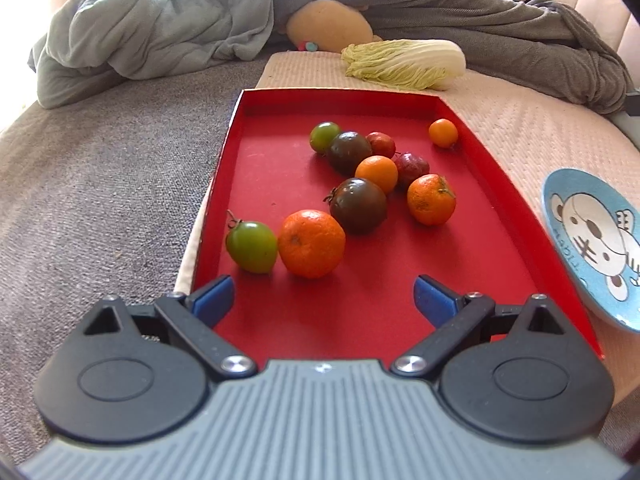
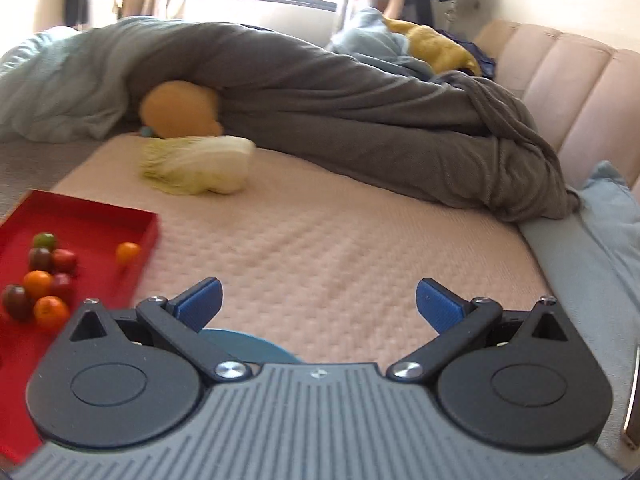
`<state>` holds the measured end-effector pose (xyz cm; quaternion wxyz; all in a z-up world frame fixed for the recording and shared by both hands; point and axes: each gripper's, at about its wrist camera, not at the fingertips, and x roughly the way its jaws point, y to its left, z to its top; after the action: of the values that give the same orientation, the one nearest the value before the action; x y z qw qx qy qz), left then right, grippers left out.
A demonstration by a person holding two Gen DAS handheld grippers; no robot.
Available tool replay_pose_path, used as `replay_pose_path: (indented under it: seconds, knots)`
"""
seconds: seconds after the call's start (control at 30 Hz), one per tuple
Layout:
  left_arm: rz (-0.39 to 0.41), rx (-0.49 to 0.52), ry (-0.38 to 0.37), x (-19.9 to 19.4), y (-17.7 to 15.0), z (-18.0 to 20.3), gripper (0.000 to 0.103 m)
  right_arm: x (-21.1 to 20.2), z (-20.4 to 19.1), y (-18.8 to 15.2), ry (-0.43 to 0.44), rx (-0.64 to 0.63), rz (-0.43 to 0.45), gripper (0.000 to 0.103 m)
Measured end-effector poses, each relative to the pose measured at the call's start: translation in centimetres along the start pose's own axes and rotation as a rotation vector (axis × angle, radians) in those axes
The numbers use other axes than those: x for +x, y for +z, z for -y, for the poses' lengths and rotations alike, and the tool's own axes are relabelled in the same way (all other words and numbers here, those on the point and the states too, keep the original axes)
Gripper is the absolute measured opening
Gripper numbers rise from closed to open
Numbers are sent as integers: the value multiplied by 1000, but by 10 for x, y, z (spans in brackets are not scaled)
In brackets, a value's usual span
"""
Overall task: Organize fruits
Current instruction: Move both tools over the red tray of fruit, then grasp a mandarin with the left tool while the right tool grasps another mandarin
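Note:
A red tray (image 1: 280, 100) lies on a pink quilted mat and holds several fruits: a large mandarin (image 1: 311, 243), a green tomato (image 1: 252, 246), a dark tomato (image 1: 358, 205), more mandarins and small red and green fruits behind. My left gripper (image 1: 324, 300) is open and empty over the tray's near end, just short of the large mandarin. My right gripper (image 2: 318, 304) is open and empty over the pink mat (image 2: 320, 232), right of the tray (image 2: 92, 208). A blue plate with a bear picture (image 1: 592, 240) lies right of the tray; its rim (image 2: 248, 344) shows under my right gripper.
A napa cabbage (image 1: 404, 62) lies on the mat beyond the tray. Rumpled grey and pale blue blankets (image 1: 480, 12) and an orange plush toy (image 1: 328, 26) lie behind it. A padded pink headboard (image 2: 560, 68) stands at the right. A grey bedspread (image 1: 100, 200) lies left of the tray.

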<state>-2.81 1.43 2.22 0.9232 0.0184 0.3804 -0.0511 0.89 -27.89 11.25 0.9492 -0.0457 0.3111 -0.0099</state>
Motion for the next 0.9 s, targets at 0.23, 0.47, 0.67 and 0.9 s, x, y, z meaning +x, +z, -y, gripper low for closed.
replay_pose_path:
  seconds: [0.23, 0.47, 0.67, 0.9]
  knots:
    - [7, 14, 12, -18, -5, -7, 98, -17, -78, -18, 283, 70, -36, 103]
    - [24, 15, 44, -27, -14, -6, 97, -7, -125, -38, 379, 6, -91, 94]
    - [51, 17, 49, -22, -15, -4, 97, 18, -137, -55, 405, -72, -138, 90]
    - [22, 14, 14, -2, -13, -4, 69, 39, -148, -53, 389, -103, -149, 86]
